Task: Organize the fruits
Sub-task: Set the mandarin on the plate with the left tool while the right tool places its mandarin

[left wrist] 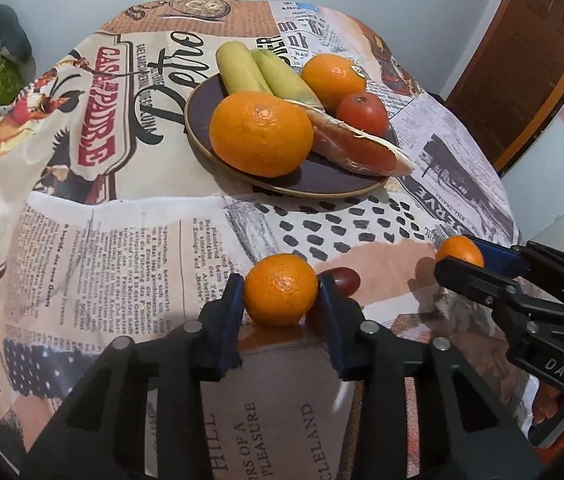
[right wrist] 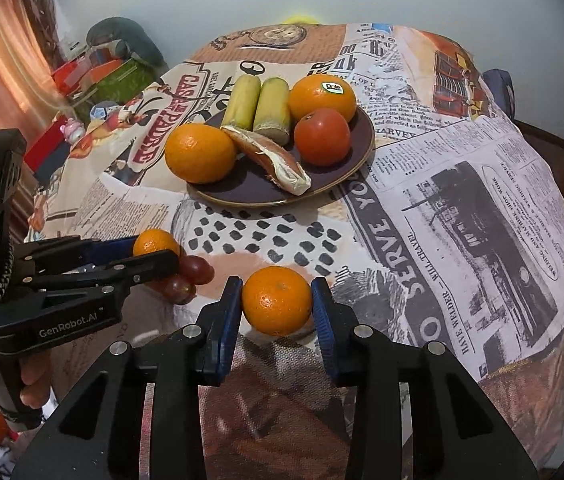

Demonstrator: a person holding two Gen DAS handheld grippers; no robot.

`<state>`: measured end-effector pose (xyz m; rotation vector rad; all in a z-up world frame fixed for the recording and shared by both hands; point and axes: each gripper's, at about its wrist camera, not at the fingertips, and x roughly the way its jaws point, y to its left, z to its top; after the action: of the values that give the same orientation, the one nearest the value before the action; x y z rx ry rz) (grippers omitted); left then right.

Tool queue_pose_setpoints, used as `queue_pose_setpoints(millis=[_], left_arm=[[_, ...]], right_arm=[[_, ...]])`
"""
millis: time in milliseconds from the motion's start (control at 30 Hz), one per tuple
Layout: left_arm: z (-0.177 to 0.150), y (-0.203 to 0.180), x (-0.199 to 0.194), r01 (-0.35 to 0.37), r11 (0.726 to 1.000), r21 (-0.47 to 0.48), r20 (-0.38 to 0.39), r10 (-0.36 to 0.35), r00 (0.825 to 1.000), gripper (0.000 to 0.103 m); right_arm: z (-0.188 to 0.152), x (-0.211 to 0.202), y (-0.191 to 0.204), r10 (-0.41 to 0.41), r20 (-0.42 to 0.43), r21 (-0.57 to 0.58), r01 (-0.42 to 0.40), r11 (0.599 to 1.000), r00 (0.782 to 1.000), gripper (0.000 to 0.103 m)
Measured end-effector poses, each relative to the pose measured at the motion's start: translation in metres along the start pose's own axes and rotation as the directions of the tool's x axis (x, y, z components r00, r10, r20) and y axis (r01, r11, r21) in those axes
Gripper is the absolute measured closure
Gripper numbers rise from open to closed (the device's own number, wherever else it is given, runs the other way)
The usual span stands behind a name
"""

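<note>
My left gripper point(left wrist: 280, 296) is shut on a small mandarin point(left wrist: 280, 295), close above the cloth. My right gripper point(right wrist: 276, 300) is shut on another small mandarin point(right wrist: 276, 300); it also shows in the left wrist view point(left wrist: 459, 251). Red grapes point(right wrist: 192, 276) lie on the cloth beside the left gripper point(right wrist: 154, 248); one grape point(left wrist: 345, 279) peeks out behind its right finger. A dark plate point(left wrist: 333, 182) further back holds two oranges point(left wrist: 261, 133), a tomato point(left wrist: 363, 114), two banana pieces point(left wrist: 242, 72) and a grapefruit wedge point(left wrist: 357, 148).
The table is covered by a newspaper-print cloth point(right wrist: 461, 184). Its right edge drops off near a wooden door point(left wrist: 529, 60). Cluttered boxes and a bag point(right wrist: 110, 68) stand beyond the left edge. A pale wall is behind the table.
</note>
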<state>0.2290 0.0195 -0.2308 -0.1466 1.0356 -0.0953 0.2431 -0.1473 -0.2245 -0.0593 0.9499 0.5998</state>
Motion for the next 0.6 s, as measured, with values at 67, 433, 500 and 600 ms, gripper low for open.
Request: queue_pose_setpoints(millis=[67, 433, 500, 600], left_arm=[[0.0, -0.002, -0.001, -0.009, 1.0, 0.013, 0.004, 0.009, 1.0, 0.066], [0.011, 0.01, -0.019, -0.037, 0.999, 0.002, 0.058, 0.037, 0.998, 0.066], [0.016, 0.014, -0.025, -0.038, 0.999, -0.006, 0.079, 0.039, 0.996, 0.066], [0.023, 0.018, -0.034, -0.054, 0.999, -0.005, 0.112, 0.055, 0.992, 0.066]], right_arm=[[0.002, -0.001, -0.001, 0.001, 0.005, 0.0, -0.001, 1.0, 1.0, 0.071], [0.018, -0.002, -0.001, -0.005, 0.04, -0.016, 0.006, 1.0, 0.999, 0.071], [0.023, -0.004, -0.001, -0.007, 0.051, -0.02, 0.008, 1.0, 0.999, 0.071], [0.032, -0.006, -0.001, -0.013, 0.075, -0.027, 0.015, 1.0, 0.997, 0.071]])
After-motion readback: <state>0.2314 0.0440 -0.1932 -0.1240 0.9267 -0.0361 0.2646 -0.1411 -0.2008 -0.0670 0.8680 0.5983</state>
